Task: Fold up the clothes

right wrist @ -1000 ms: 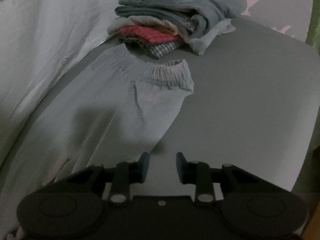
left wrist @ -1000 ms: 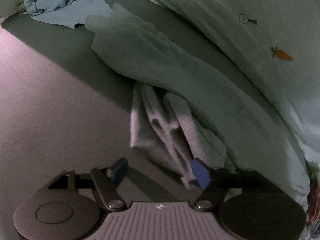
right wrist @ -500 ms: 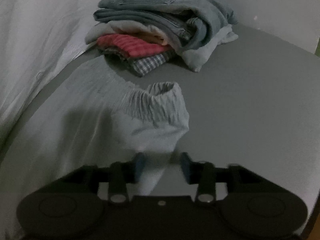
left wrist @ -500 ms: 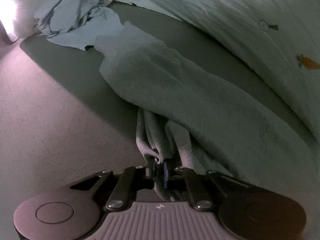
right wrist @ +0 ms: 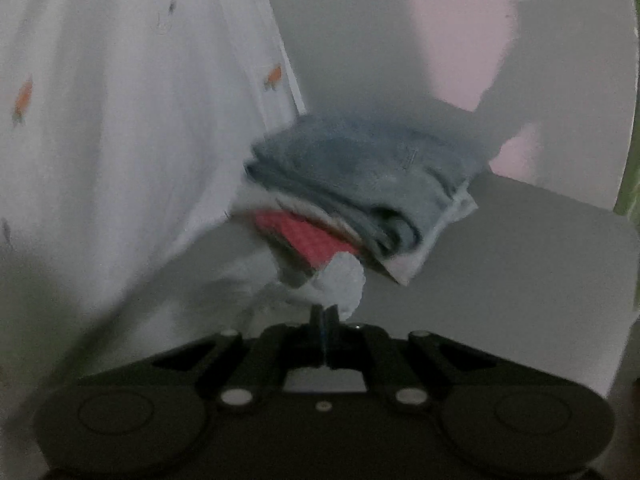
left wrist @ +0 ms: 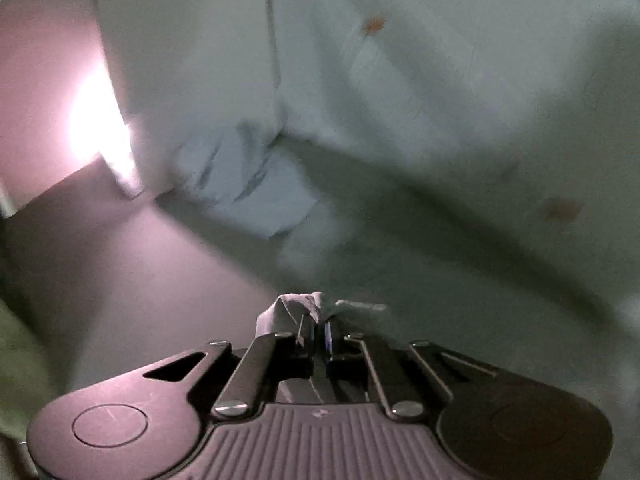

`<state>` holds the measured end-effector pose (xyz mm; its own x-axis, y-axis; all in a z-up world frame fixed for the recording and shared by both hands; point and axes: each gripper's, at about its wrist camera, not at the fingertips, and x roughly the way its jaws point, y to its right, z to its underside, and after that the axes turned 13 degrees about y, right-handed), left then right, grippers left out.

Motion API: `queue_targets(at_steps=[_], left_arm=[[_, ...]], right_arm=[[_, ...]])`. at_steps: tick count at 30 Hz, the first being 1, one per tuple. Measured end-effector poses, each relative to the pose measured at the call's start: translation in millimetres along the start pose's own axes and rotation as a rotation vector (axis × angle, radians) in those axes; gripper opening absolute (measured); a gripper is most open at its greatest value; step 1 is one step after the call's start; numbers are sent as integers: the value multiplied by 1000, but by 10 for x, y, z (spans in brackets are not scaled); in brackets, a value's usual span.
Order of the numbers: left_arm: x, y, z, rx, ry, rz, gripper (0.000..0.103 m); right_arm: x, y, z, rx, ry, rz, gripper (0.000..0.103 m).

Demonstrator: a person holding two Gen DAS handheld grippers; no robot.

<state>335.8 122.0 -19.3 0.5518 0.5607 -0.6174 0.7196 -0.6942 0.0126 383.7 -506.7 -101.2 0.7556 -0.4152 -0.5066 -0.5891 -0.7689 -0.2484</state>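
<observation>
My left gripper [left wrist: 320,330] is shut on a bunched end of the pale grey trousers [left wrist: 294,312], lifted off the bed; the rest of the garment trails away to the right, blurred. My right gripper [right wrist: 324,320] is shut on the elastic waistband of the same grey trousers [right wrist: 340,280], also raised. Both views are motion-blurred.
A stack of folded clothes [right wrist: 360,168] with jeans on top and a red checked piece lies ahead of the right gripper. A white quilt with carrot prints [right wrist: 120,100] fills the left; it also shows in the left wrist view [left wrist: 460,80]. A crumpled light blue garment [left wrist: 248,184] lies further off on the grey sheet [left wrist: 140,248].
Both grippers closed on the trousers, the left on the leg end, the right on the waistband, and lifted them; both views tilted upward.
</observation>
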Motion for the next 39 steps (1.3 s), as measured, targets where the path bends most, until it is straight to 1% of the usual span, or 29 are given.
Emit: queue_targets(at_steps=[1, 2, 3, 4, 5, 6, 7, 8, 10, 11, 12, 13, 14, 16, 17, 19, 21, 24, 27, 29, 30, 31, 32, 33, 35, 36, 37, 38, 39], left_arm=[[118, -38, 146, 27, -55, -37, 8], [293, -65, 332, 62, -135, -71, 10], [469, -92, 518, 97, -216, -105, 11], [607, -113, 687, 135, -284, -133, 15], [657, -125, 806, 163, -318, -140, 15], [661, -143, 887, 171, -328, -133, 15], [654, -160, 940, 172, -333, -120, 19], [636, -176, 939, 158, -329, -100, 22], [626, -201, 873, 132, -306, -69, 32], [633, -211, 830, 125, -292, -61, 34], [623, -215, 792, 122, -277, -53, 38], [608, -216, 754, 120, -260, -44, 44], [616, -218, 707, 122, -241, -32, 48], [657, -219, 613, 137, -201, 0, 57], [668, -219, 576, 150, -182, 17, 58], [730, -219, 481, 168, -150, 61, 59], [782, -245, 426, 160, -131, 115, 59], [1013, -270, 318, 155, -118, 203, 59], [1304, -218, 260, 171, -154, 279, 59], [1439, -161, 284, 185, -228, 377, 59], [1479, -124, 319, 205, -257, 413, 60], [1494, -80, 379, 242, -275, 426, 62], [1509, -35, 439, 279, -293, 439, 62], [1518, 0, 502, 313, -301, 436, 62], [1519, 42, 641, 372, -285, 382, 60], [1504, 51, 689, 383, -265, 361, 50], [1466, 43, 694, 366, -235, 343, 25], [1432, 23, 671, 334, -219, 325, 16], [1400, -14, 624, 284, -205, 315, 12]], right_arm=[[88, -22, 97, -15, -48, 16, 2], [181, -40, 212, -30, -101, 45, 3], [226, -34, 305, -44, -128, 73, 8], [243, -32, 369, -53, -141, 88, 11], [230, -28, 417, -56, -150, 95, 19], [211, -23, 462, -57, -158, 102, 31], [175, -22, 489, -61, -158, 101, 34], [135, -23, 511, -66, -156, 99, 35], [91, -51, 541, -96, -154, 100, 41], [74, -89, 562, -119, -152, 103, 45], [54, -144, 573, -137, -151, 98, 46], [33, -202, 583, -154, -150, 90, 46], [1, -281, 609, -171, -147, 73, 48], [-70, -452, 670, -208, -141, 35, 52], [-105, -537, 700, -226, -137, 16, 55], [-171, -707, 783, -257, -138, -21, 56], [-241, -871, 922, -266, -167, -66, 56], [-335, -1084, 1140, -302, -209, -113, 56], [-436, -1295, 1350, -359, -238, -152, 56], [-514, -1415, 1454, -386, -244, -168, 56], [-549, -1455, 1490, -391, -245, -173, 56], [-586, -1485, 1532, -396, -250, -180, 56], [-623, -1514, 1576, -401, -255, -187, 57], [-660, -1543, 1620, -406, -260, -195, 57], [-721, -1593, 1736, -434, -273, -196, 58], [-740, -1604, 1789, -443, -280, -194, 58], [-753, -1607, 1833, -446, -287, -191, 58], [-765, -1608, 1876, -443, -295, -187, 58], [-790, -1611, 1915, -436, -304, -185, 58]])
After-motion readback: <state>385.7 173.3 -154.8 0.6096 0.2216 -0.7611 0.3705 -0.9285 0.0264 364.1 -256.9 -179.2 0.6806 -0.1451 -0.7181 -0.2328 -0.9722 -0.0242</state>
